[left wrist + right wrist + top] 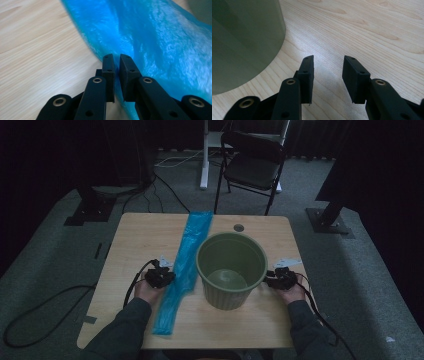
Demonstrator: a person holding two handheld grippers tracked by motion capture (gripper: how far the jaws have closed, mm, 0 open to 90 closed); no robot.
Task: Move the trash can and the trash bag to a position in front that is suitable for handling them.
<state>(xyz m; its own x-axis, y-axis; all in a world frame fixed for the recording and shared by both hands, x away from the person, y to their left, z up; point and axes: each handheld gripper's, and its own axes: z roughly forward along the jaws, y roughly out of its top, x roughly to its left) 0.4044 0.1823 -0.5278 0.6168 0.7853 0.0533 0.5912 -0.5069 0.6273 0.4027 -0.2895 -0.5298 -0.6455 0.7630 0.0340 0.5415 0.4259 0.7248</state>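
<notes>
The blue plastic bag [184,265] is lying flat in a long strip across the wooden table [135,240], running from the far edge toward the near edge, just left of the green bin [231,268] and apparently touching its side, though that contact is being left uncertain in the dim high view. The bag's edge is being pinched by the left gripper [116,65], whose jaws are nearly together with a thin fold of blue film seen between the pads in the left gripper view. In the high view the left gripper [161,276] is being held at the bag's left edge, about midway along the strip. The bin is standing upright near the table's middle, open end up. The right gripper [328,75] is being held with jaws well apart, nothing between them, bare wood under them, and the bin wall just beside. In the high view the right gripper [280,278] is positioned next to the bin's right side.
</notes>
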